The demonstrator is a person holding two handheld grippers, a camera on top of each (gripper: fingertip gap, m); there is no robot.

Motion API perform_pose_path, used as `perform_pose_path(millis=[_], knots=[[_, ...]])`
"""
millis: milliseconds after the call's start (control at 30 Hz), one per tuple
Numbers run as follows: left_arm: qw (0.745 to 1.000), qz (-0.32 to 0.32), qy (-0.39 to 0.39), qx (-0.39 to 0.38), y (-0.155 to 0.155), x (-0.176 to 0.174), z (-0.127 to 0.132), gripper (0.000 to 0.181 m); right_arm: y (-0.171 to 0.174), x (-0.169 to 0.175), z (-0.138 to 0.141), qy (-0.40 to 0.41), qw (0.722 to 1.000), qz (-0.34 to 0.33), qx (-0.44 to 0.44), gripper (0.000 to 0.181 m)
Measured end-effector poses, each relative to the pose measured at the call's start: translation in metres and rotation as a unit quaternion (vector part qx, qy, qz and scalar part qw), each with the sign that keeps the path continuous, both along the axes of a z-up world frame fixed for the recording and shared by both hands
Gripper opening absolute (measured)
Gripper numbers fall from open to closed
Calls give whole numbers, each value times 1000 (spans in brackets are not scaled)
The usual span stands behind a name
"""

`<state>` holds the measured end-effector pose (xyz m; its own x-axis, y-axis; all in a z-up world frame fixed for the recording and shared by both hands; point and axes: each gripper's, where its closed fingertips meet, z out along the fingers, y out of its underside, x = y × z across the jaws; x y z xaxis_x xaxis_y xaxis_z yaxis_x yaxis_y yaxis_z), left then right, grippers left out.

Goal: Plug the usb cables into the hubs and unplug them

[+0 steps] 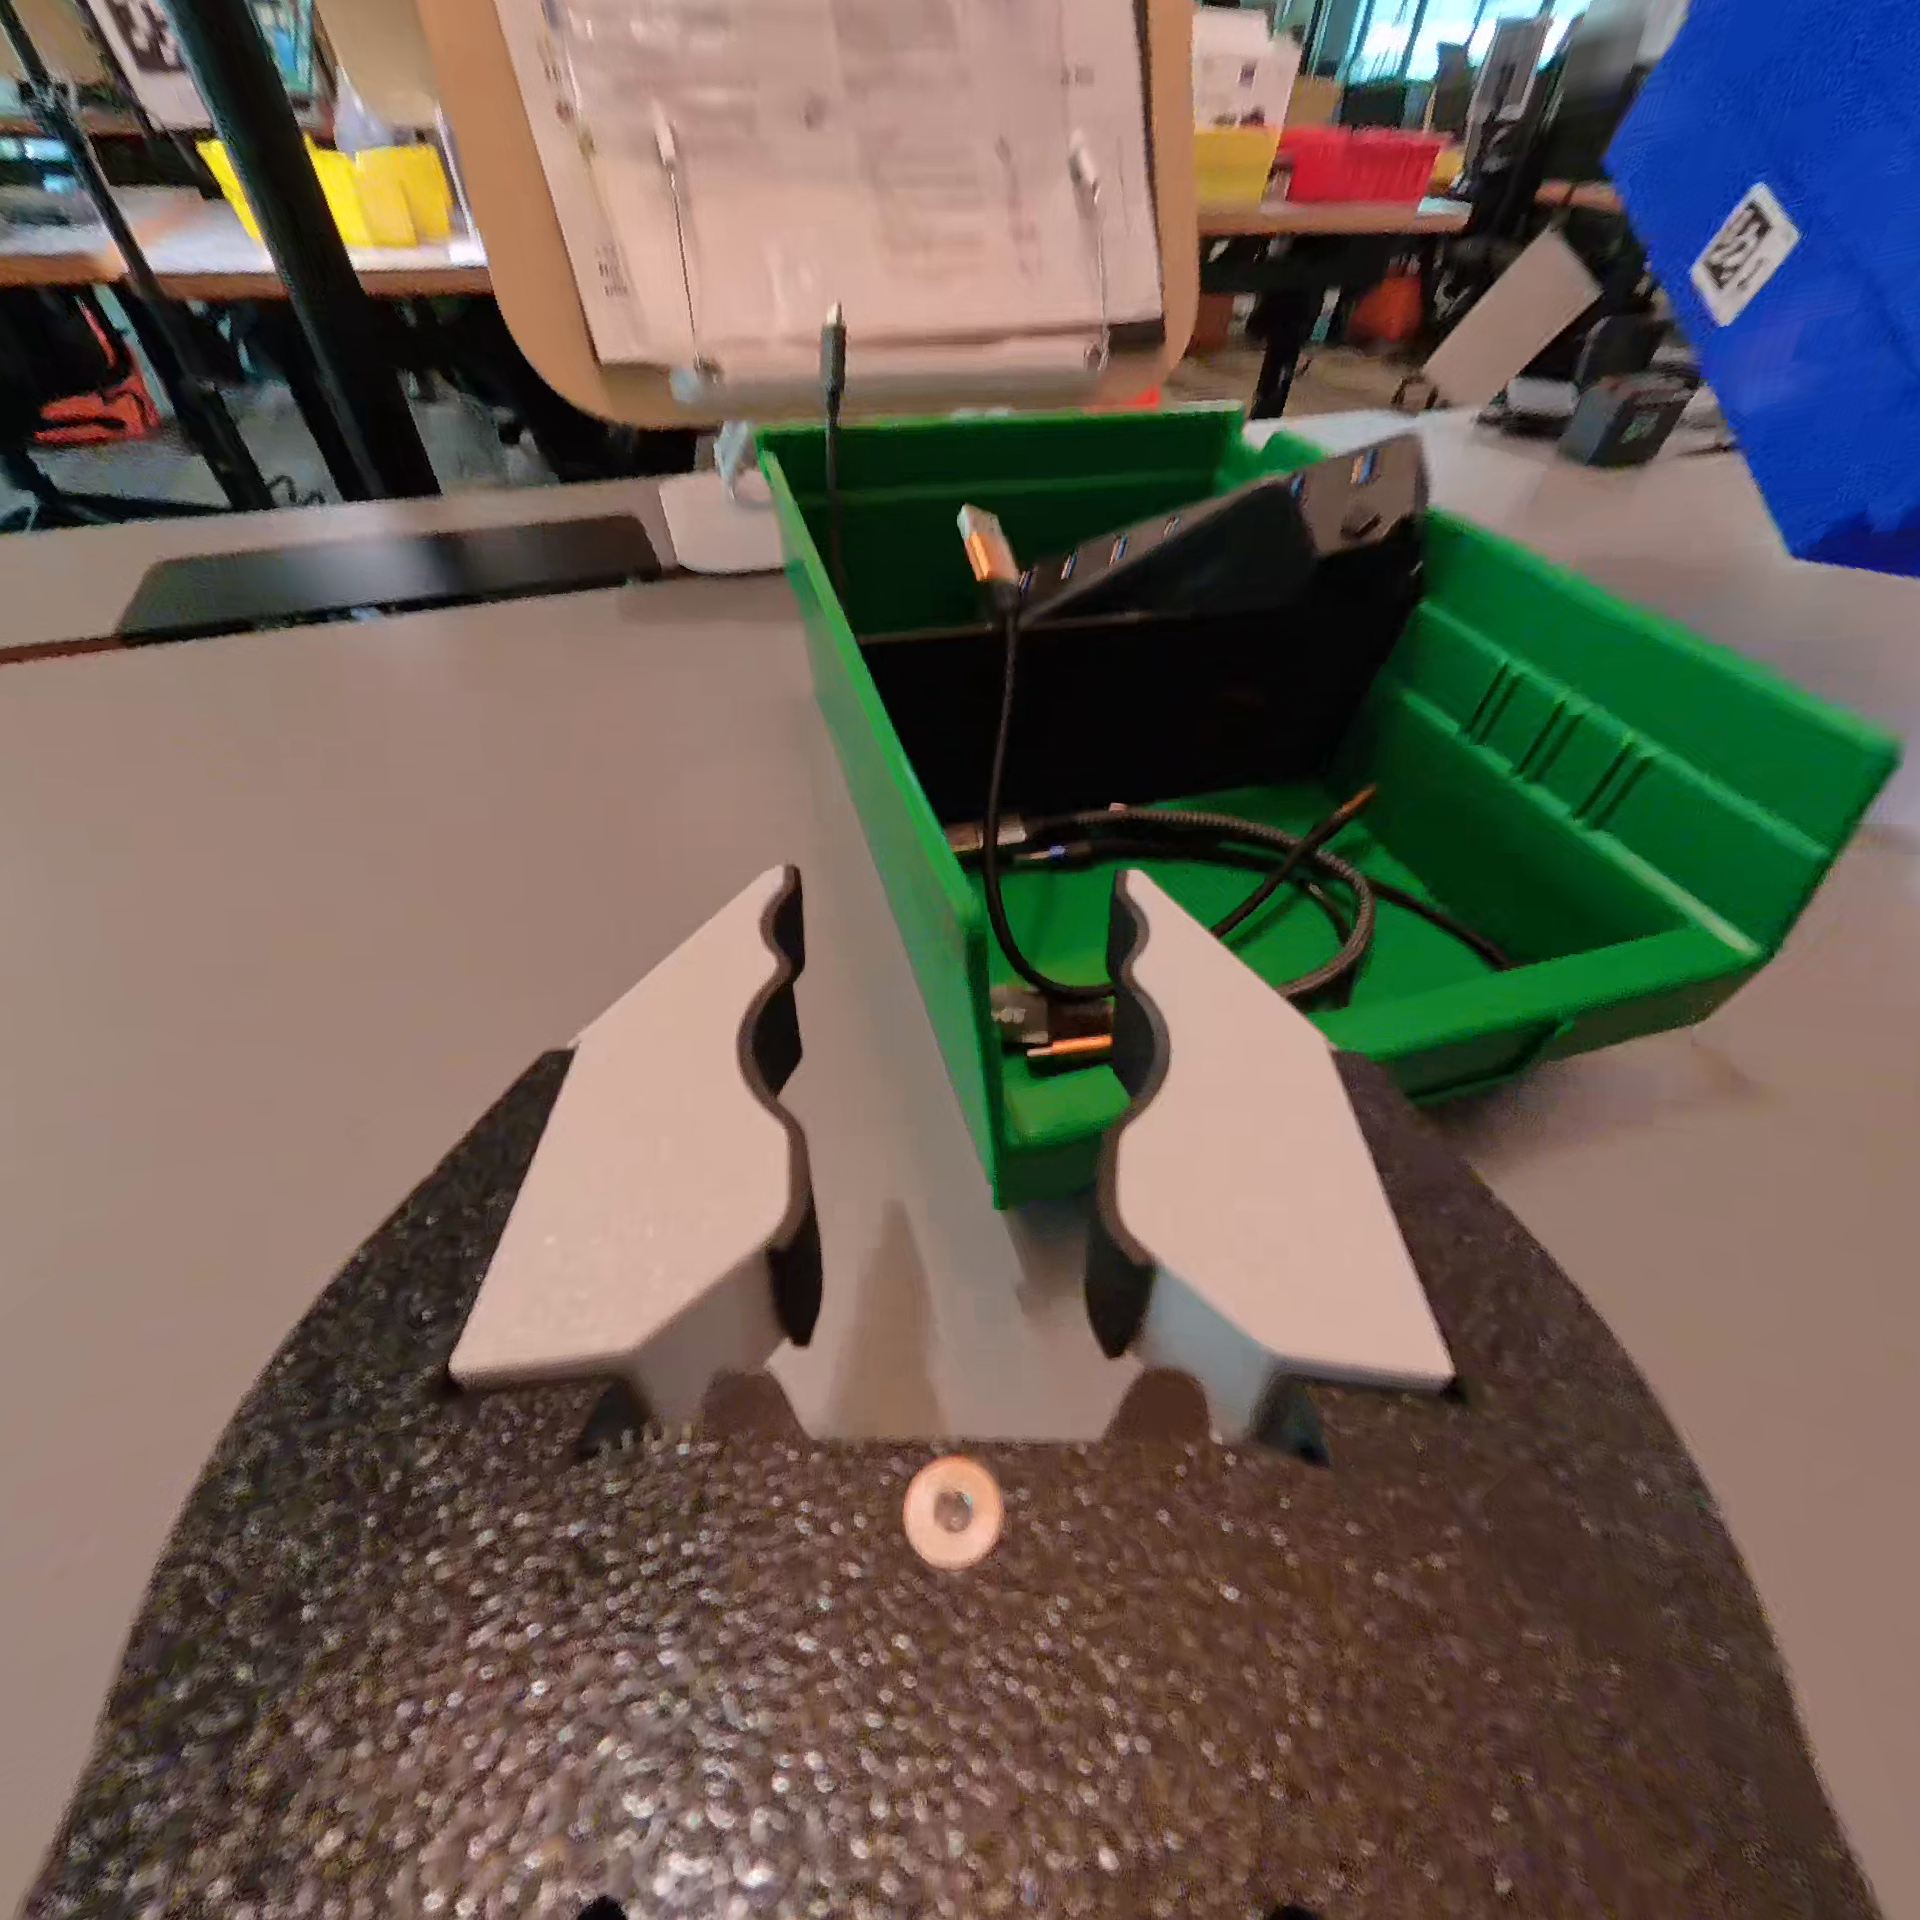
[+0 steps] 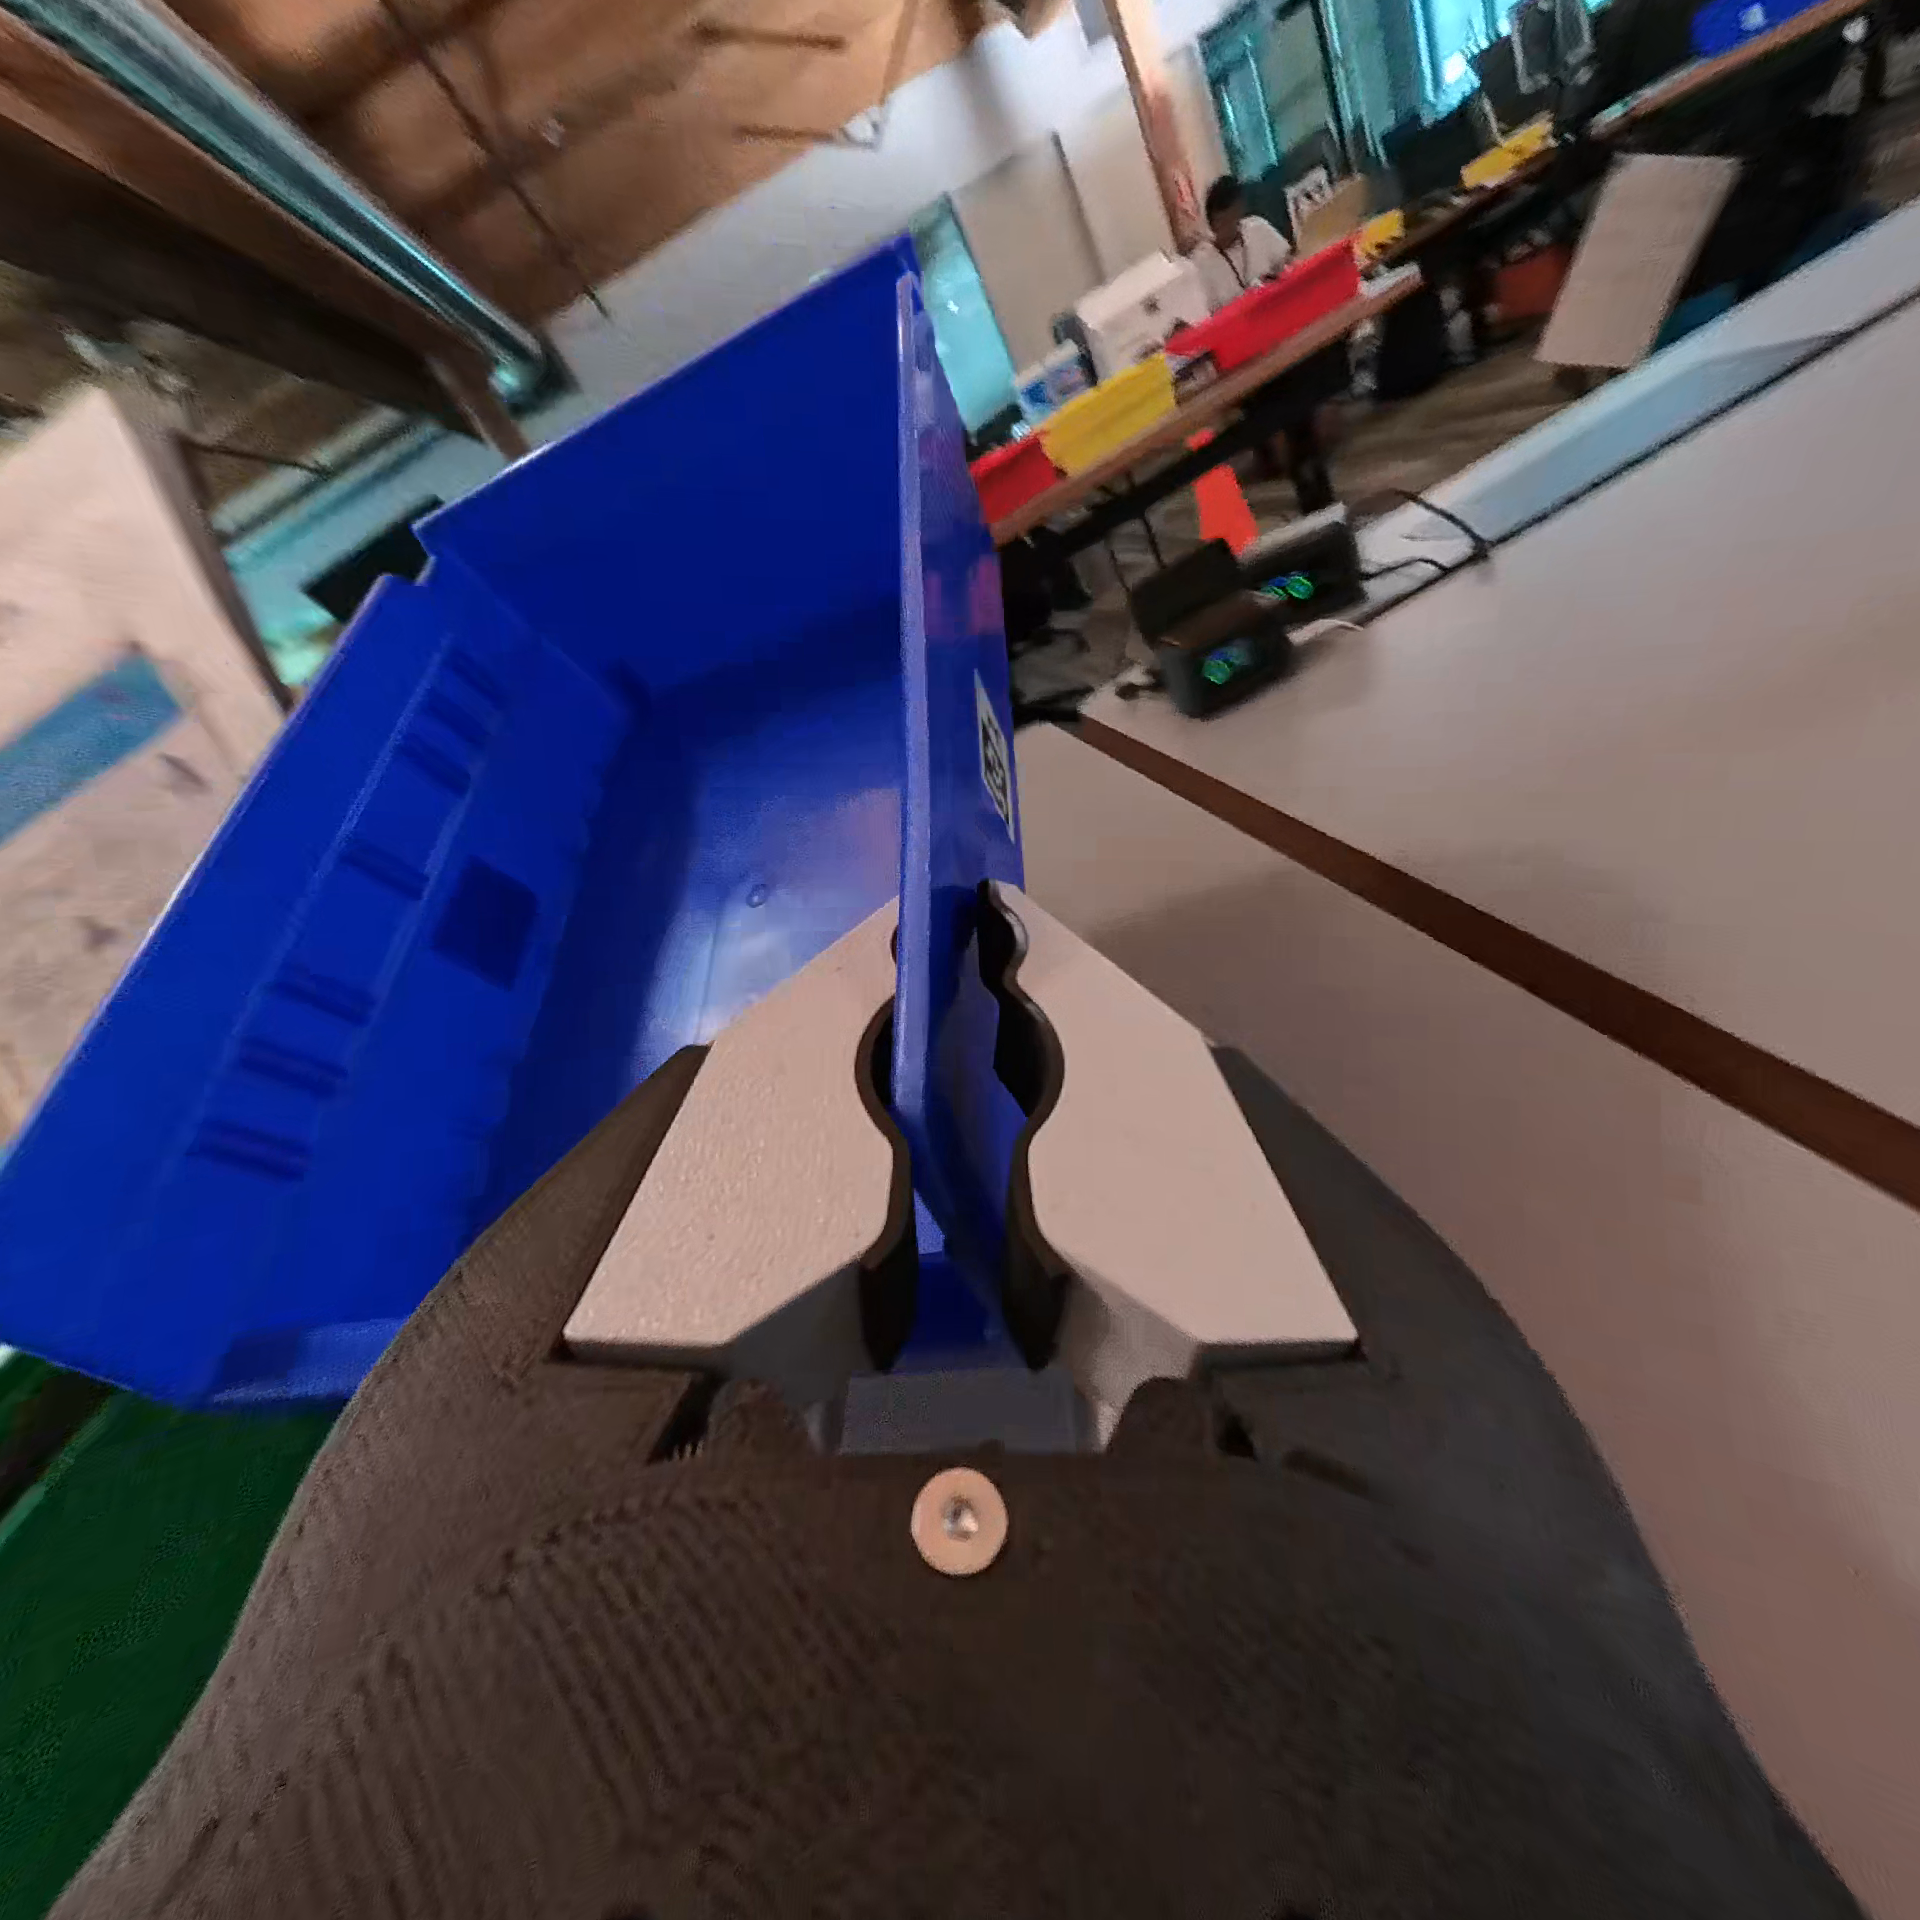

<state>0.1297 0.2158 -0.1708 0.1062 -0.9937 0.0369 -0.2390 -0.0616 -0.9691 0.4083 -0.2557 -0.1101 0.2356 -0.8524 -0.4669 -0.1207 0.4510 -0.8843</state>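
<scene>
**Blue bin lifted clear; cables and hub wait in the green bin**

The right gripper is clamped on the side wall of a blue plastic storage bin, which hangs tilted in the air, above and to the right of the green plastic storage bin. The left gripper stands wide and empty, just beside the green bin's near left wall.

Inside the green bin, a black multi-port USB hub leans on a black divider at the back. A braided black USB cable with a metal plug rises in front of the hub; further cables coil on the bin floor.

Judgement: set the blue bin down well apart from the green bin, keeping it level enough not to slip in the grip. The left gripper should then take a plug by its body, not the cord.

Not determinable: the number of cables, the count of hub ports, and the blue bin's far end, which is cut off.
</scene>
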Motion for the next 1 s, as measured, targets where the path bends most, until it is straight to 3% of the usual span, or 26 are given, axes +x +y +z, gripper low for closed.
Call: perform_pose_path(millis=[100, 267, 400, 600, 633, 700, 767, 867, 1000], knots=[[1000, 6, 7, -6, 1, 8, -12, 48, -13, 21, -25, 48, 998, 6, -30, 6], [999, 24, 21, 32, 9, 16, -18, 5, 6, 56, -47, 105, 988, 67, -95, 5], [995, 67, 34, 67, 29, 13, -18, 3, 25, 78, -58, 126, 980, 102, -113, 4], [994, 106, 27, 20, 77, -10, -18, 3, 34, 92, -76, 152, 971, 117, -141, 4], [993, 114, 24, 9, 88, -16, -18, 3, 31, 92, -75, 146, 972, 104, -152, 6], [991, 130, 21, -3, 114, -28, -18, 3, 21, 84, -62, 128, 973, 67, -181, 35], [990, 138, 24, -9, 139, -38, -18, 2, 22, 64, -37, 97, 972, 46, -210, 45], [989, 143, 31, -16, 178, -46, -19, 2, 69, 29, 8, -10, 975, 74, -211, 40], [987, 150, 52, -25, 218, -48, -20, 4, 180, -19, 11, -65, 959, 205, -187, 40]])
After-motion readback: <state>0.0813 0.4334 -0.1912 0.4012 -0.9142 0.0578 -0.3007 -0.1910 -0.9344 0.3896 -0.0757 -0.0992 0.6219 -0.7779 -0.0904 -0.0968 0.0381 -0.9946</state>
